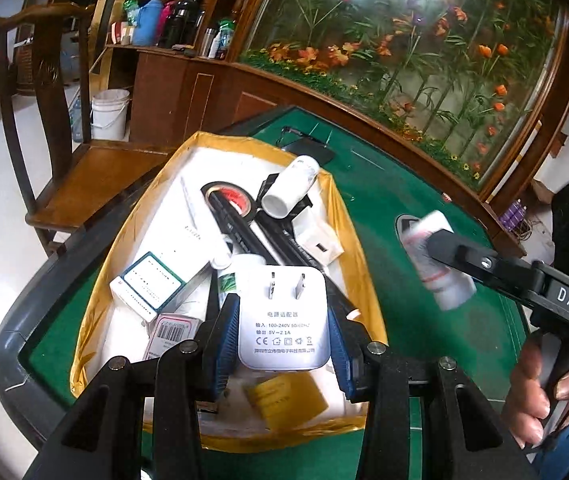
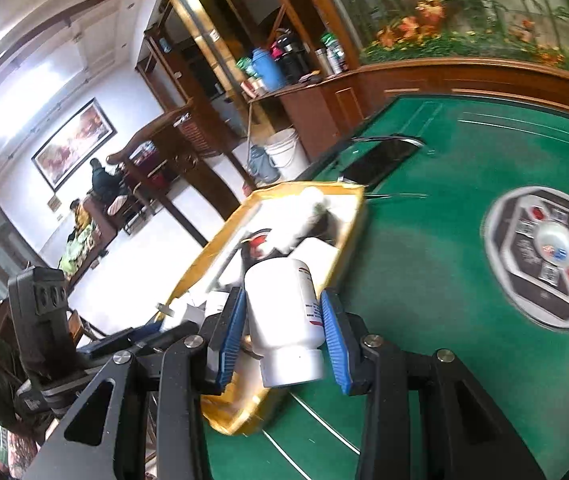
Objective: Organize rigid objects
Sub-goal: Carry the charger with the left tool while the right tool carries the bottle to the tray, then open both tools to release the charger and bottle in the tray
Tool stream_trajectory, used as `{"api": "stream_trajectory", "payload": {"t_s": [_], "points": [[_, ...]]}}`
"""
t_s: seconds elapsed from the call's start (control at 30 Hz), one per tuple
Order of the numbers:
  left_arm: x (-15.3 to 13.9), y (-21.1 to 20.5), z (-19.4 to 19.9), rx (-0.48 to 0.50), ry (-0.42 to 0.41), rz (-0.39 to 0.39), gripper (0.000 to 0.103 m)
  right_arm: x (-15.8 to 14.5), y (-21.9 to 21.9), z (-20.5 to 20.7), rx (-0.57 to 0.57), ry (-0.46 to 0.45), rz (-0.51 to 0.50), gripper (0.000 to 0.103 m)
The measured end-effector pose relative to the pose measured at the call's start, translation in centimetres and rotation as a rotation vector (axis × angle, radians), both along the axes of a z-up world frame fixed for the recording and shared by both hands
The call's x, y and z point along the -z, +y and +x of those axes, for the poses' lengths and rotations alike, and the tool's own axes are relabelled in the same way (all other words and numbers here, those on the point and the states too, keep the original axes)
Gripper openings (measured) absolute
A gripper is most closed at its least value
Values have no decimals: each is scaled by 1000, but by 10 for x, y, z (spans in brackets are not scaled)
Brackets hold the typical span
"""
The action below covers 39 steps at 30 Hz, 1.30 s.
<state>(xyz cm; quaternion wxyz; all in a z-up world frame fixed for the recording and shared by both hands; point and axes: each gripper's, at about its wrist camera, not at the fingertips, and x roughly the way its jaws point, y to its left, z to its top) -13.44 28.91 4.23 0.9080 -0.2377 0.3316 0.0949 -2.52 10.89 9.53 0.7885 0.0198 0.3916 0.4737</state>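
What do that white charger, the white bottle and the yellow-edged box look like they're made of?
Charger: glossy white plastic, smooth with a soft sheen; its two prongs look like metal. Bottle: matte white plastic, probably, with a printed label. Box: likely cardboard, given its thin, creased yellow walls.

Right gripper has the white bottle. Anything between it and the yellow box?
Nothing visible blocks it. The white bottle, clamped in the right gripper, hangs at the yellow box edge; the left gripper holds a power adapter over the box.

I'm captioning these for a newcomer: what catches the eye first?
The left gripper grips a white charger over the yellow-rimmed box of clutter. The right gripper holds a white bottle at the box's edge, on the green table.
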Motion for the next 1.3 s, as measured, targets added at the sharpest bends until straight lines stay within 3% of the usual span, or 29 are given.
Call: {"api": "stream_trajectory", "payload": {"t_s": [0.2,0.43,0.7,1.3], "points": [[7,-5,4,12,9,-3,44,9,51,1,-33,-5,-51,37],[6,-18,0,9,16,96,44,29,88,14,-26,5,-115,37],[7,-20,0,15,7,101,44,42,110,21,-44,37,-149,37],[6,-34,6,6,15,216,44,54,130,25,-58,33,-181,37]]}}
